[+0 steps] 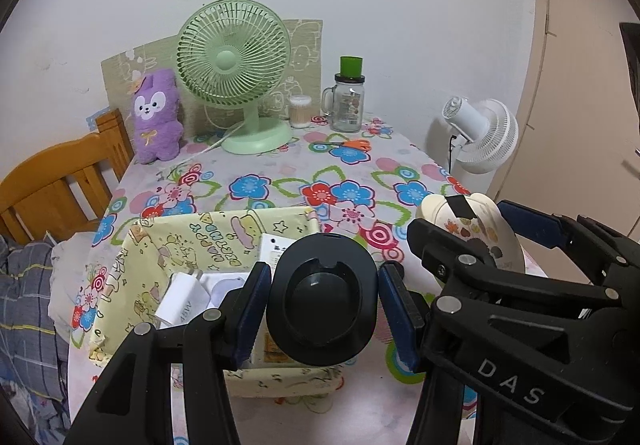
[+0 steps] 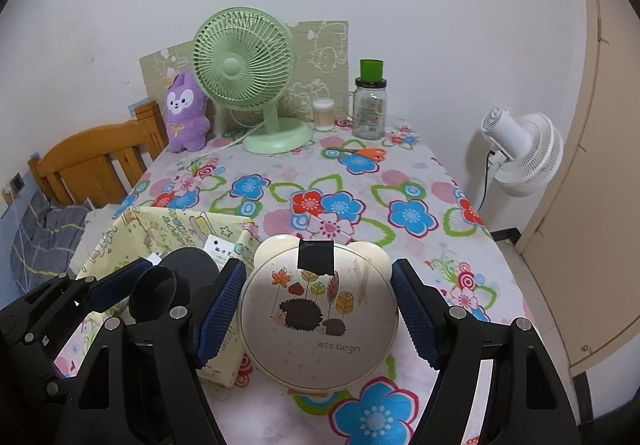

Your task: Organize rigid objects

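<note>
My left gripper (image 1: 320, 309) is shut on a round black object (image 1: 324, 297) with a raised centre and holds it over the yellow cartoon-print fabric box (image 1: 160, 245). The box holds a white charger (image 1: 184, 303) and a white card. My right gripper (image 2: 318, 319) is shut on a cream bear-eared round case (image 2: 320, 321) with a hedgehog picture and a strip of black tape, held just right of the box (image 2: 168, 229). The case also shows in the left wrist view (image 1: 472, 229), and the black object shows in the right wrist view (image 2: 176, 281).
The flower-print table (image 2: 400, 181) carries a green desk fan (image 2: 244, 61), a purple plush toy (image 2: 186, 113), a cotton-swab tub (image 2: 323, 114), a glass jar with green cup (image 2: 370, 105) and orange scissors (image 2: 366, 153) at the back. A wooden chair (image 2: 92, 161) stands left, a white fan (image 2: 520, 149) right.
</note>
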`<state>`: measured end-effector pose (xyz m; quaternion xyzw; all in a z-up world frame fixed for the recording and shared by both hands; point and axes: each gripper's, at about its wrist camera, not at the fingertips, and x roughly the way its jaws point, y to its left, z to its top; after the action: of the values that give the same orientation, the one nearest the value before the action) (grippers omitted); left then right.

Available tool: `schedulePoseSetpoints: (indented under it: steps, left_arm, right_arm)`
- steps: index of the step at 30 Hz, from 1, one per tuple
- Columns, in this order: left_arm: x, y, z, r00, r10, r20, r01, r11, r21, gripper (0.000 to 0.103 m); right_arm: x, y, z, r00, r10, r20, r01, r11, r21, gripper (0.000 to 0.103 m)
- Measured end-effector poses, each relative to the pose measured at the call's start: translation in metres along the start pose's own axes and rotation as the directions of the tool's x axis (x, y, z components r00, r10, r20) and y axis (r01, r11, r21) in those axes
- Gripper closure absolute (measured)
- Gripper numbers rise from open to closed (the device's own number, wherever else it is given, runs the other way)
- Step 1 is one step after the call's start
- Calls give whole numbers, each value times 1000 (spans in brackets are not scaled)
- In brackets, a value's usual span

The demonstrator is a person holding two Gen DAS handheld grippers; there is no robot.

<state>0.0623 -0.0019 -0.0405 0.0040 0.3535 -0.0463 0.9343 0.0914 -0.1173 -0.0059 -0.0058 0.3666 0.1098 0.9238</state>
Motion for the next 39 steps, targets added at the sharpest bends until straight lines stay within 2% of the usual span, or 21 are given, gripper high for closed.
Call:
schedulePoseSetpoints:
  steps: [22, 35, 39]
  left_arm:
    - [12, 53, 4, 999, 32, -26, -33, 999, -28, 46]
    - [30, 76, -1, 996, 31, -79, -33, 999, -24, 46]
    - [35, 83, -3, 995, 37, -92, -39, 999, -23, 46]
  right_arm:
    - [33, 49, 17, 999, 43, -22, -44, 998, -45, 26]
    - [54, 76, 16, 997, 53, -60, -58, 995, -82, 26]
    - [60, 83, 17, 994, 82, -77, -89, 991, -97, 26]
